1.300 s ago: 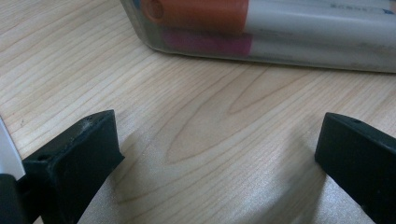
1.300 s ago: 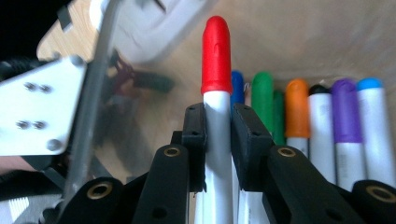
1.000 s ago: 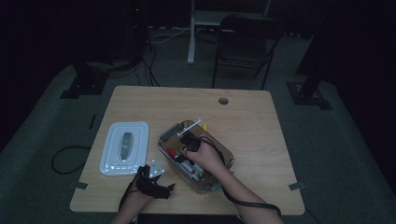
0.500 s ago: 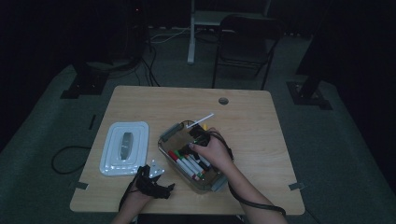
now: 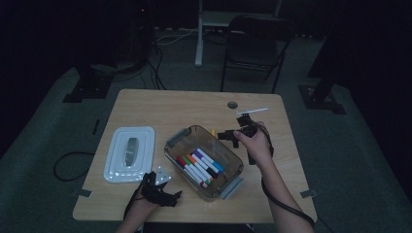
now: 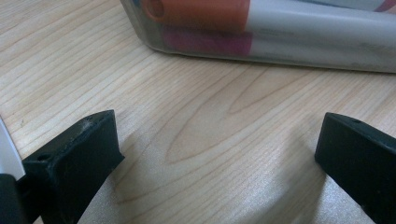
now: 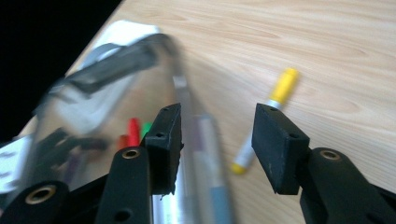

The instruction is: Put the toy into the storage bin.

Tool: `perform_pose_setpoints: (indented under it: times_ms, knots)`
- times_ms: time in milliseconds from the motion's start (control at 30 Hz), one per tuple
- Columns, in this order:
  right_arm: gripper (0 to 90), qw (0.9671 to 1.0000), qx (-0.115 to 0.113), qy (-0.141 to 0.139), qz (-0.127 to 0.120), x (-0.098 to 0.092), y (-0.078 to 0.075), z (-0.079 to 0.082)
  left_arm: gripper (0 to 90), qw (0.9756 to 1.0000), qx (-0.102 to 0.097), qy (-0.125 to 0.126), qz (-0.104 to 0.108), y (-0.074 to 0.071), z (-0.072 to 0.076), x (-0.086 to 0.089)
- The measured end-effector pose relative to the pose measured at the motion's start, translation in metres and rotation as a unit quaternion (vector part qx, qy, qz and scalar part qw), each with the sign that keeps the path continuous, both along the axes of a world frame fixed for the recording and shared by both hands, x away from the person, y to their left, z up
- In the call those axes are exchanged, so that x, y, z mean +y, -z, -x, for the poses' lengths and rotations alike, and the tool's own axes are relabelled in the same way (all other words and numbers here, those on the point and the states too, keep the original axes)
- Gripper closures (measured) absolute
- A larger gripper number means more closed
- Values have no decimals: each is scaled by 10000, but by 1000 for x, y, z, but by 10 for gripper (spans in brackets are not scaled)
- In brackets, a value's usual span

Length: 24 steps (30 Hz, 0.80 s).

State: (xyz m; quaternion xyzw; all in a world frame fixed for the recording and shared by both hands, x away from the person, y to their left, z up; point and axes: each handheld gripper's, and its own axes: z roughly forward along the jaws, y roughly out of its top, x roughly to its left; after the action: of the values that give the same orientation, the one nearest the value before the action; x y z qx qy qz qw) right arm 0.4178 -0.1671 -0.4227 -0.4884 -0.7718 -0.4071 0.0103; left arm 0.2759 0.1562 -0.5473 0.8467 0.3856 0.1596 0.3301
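Observation:
A clear plastic box [image 5: 233, 171] in the middle of the table holds several coloured markers [image 5: 200, 166]. A yellow-capped marker [image 5: 214, 131] lies on the wood just past the box's far rim; in the right gripper view this yellow marker [image 7: 266, 119] lies beyond the jaws. My right gripper [image 5: 229, 136] hovers beside the box's far right corner. Its jaws have just been opening, and the right gripper [image 7: 217, 126] has nothing between them. My left gripper [image 5: 169, 192] rests open on the table at the box's near left corner, and the left gripper [image 6: 215, 135] faces the box wall [image 6: 280, 56].
The box's white lid [image 5: 130, 153] lies flat at the left of the table. A round cable hole [image 5: 232, 104] sits near the far edge. A folding chair [image 5: 257, 43] stands behind the table. Bare wood lies right of the box.
My right hand has lifted out of the box and moved right and away, uncovering the markers inside. Its jaws stand apart now. The left hand has kept still.

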Motion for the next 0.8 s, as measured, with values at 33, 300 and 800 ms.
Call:
perform_pose_setpoints:
  times_ms: [33, 300, 800]
  knots:
    - [525, 10000, 53, 46, 39, -3, 6, -3, 5, 10000, 3, 3, -3, 0, 0, 0]
    - [529, 9988, 250, 407, 124, -8, 53, -31, 5, 10000, 5, 7, -7, 0, 0, 0]
    - [531, 9947, 534, 140, 862, 33, 92, -65, 5, 10000, 3, 3, -9, 0, 0, 1]
